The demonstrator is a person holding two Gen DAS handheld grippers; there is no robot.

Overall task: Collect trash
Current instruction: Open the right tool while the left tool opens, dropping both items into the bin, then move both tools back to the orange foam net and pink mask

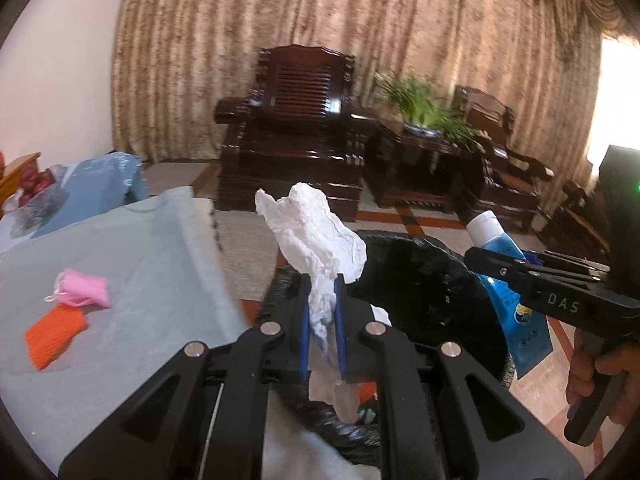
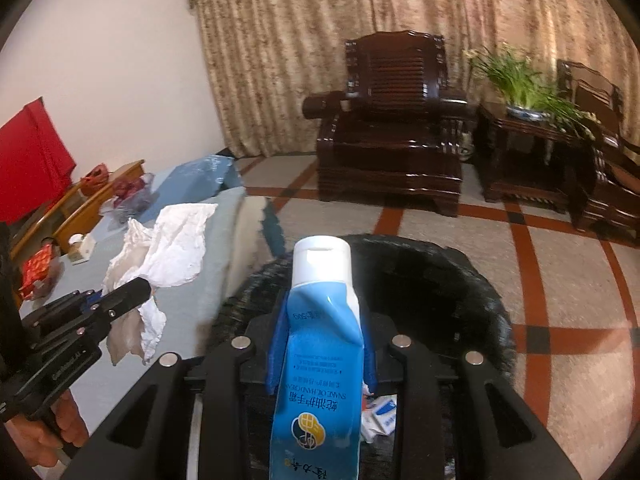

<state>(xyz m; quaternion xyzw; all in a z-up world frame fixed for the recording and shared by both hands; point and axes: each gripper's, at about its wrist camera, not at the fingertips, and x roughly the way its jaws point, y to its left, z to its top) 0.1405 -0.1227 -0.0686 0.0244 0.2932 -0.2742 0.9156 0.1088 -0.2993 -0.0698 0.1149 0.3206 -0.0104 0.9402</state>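
The black-lined trash bin already held some wrappers. Above its rim, the right gripper pinched a blue hand-cream tube and the left gripper clamped crumpled tissue. Beside the bin, a pink pouch and orange packet remained uncollected.

Daylit, right-edge window glare, motion blur, fisheye vignette.
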